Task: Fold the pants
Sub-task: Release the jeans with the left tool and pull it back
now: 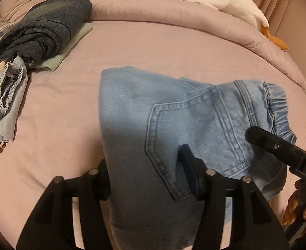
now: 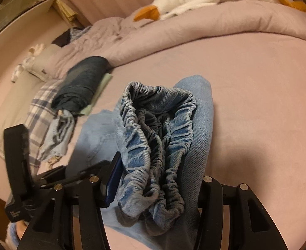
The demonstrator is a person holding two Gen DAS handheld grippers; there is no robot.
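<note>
Two hand-held grippers straddle the light-blue pants (image 1: 173,125) folded on the bed (image 1: 173,48): the left hand-held gripper (image 1: 146,179) parted around the near fold, the right hand-held gripper (image 2: 153,185) around the waistband (image 2: 159,129), whether pinching I cannot tell. Ease both off squarely so the fold stays flat. Beyond the pants, dark folded jeans (image 1: 46,29).

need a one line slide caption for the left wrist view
Left tool straddling light blue jeans on a pink bed, right tool at the elastic waistband.
</note>
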